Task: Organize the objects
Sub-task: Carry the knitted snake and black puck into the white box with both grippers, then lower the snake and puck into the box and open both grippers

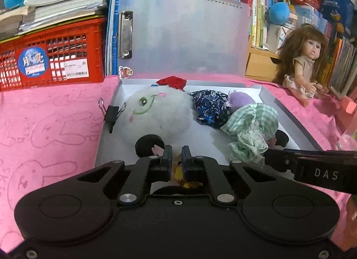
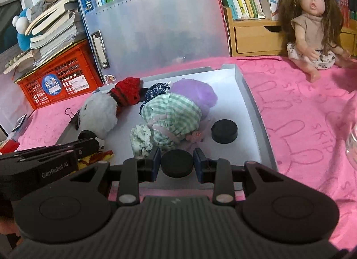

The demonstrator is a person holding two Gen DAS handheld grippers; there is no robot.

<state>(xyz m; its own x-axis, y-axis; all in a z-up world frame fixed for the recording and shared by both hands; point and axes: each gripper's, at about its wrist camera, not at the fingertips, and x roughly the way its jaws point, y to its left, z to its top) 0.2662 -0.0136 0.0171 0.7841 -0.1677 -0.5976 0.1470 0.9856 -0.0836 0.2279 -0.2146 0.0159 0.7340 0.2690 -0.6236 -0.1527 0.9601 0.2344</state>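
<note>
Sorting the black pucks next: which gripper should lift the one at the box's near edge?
Right. The right gripper already brackets that black puck, jaws open. The left gripper looks closed on a yellow item.

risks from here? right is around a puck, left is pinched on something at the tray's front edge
1. The right gripper straddles a black puck, and whether the fingers touch it is unclear; the round edge could slip out on closing.
2. The green checked cloth bundle lies just beyond that puck, so pushing forward may snag it.
3. The left gripper pinches a yellow item that is mostly hidden. The right gripper body sits close beside it, so the two could collide.
</note>
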